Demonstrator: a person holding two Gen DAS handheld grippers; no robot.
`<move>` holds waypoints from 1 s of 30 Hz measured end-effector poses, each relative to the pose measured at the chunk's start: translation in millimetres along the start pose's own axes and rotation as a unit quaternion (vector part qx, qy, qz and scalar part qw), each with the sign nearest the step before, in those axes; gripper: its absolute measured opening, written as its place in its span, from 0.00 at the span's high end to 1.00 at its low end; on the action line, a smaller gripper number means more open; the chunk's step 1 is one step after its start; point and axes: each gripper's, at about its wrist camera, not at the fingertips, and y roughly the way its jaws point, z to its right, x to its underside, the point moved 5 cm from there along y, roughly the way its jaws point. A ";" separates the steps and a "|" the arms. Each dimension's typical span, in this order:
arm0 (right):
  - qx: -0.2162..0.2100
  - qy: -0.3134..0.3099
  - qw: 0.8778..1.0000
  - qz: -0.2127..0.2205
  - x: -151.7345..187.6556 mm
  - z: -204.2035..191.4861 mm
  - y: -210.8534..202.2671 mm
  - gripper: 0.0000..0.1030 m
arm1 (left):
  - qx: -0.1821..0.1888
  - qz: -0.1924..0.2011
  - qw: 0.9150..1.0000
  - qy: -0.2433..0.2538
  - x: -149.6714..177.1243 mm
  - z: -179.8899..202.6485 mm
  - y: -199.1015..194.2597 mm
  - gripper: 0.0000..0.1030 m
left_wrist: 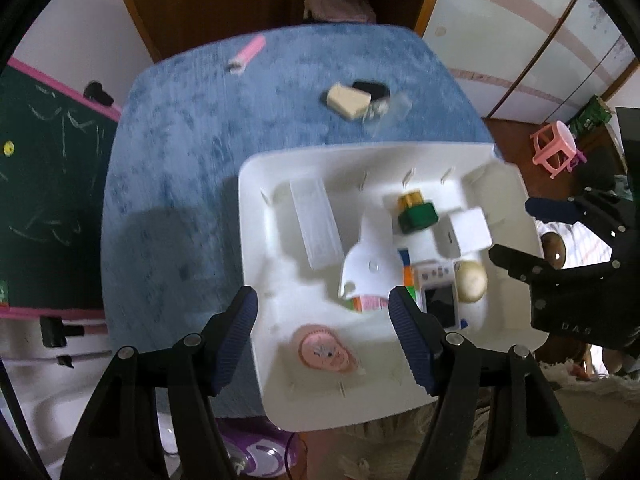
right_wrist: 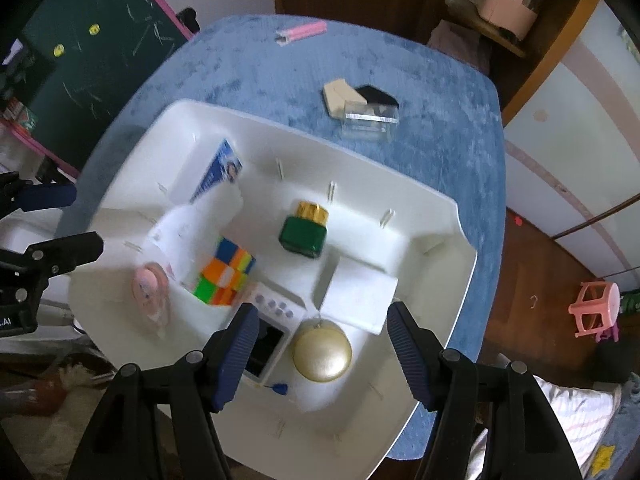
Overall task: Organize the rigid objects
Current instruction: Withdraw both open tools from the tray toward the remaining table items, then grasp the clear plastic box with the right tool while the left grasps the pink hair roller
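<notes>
A white divided tray (left_wrist: 256,208) (right_wrist: 436,224) sits on a blue table (left_wrist: 180,152) (right_wrist: 248,68). It holds a green bottle with a gold cap (left_wrist: 416,212) (right_wrist: 304,232), a colourful cube (right_wrist: 226,276), a gold ball (left_wrist: 472,282) (right_wrist: 322,350), a small white device with a screen (left_wrist: 438,296) (right_wrist: 268,336), a pink round item (left_wrist: 326,354) (right_wrist: 148,288) and a white box (left_wrist: 470,230) (right_wrist: 360,296). My left gripper (left_wrist: 324,340) is open above the tray's near edge. My right gripper (right_wrist: 320,356) is open above the gold ball.
On the table beyond the tray lie a beige block (left_wrist: 348,102) (right_wrist: 338,98), a black item (left_wrist: 372,88) (right_wrist: 376,96), a clear plastic case (right_wrist: 370,120) and a pink stick (left_wrist: 248,54) (right_wrist: 302,32). A chalkboard (left_wrist: 40,184) stands left. A pink stool (right_wrist: 596,312) stands on the floor.
</notes>
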 end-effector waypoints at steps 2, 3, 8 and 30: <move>-0.005 0.002 1.000 0.007 -6.8 -0.4 -6.9 0.35 | -0.003 0.008 1.000 0.006 -7.3 0.6 -5.8 0.31; -0.007 0.003 1.000 0.010 -10.5 -0.4 -10.8 0.35 | -0.004 0.010 1.000 0.008 -10.4 0.4 -8.1 0.31; -0.022 0.009 0.999 0.031 -30.2 0.9 -33.8 0.35 | -0.010 0.026 0.999 0.026 -31.7 -3.0 -20.9 0.31; 0.005 0.053 0.995 0.084 -154.6 58.6 -42.5 0.34 | -0.076 0.139 0.986 0.052 -245.7 -84.1 -26.1 0.22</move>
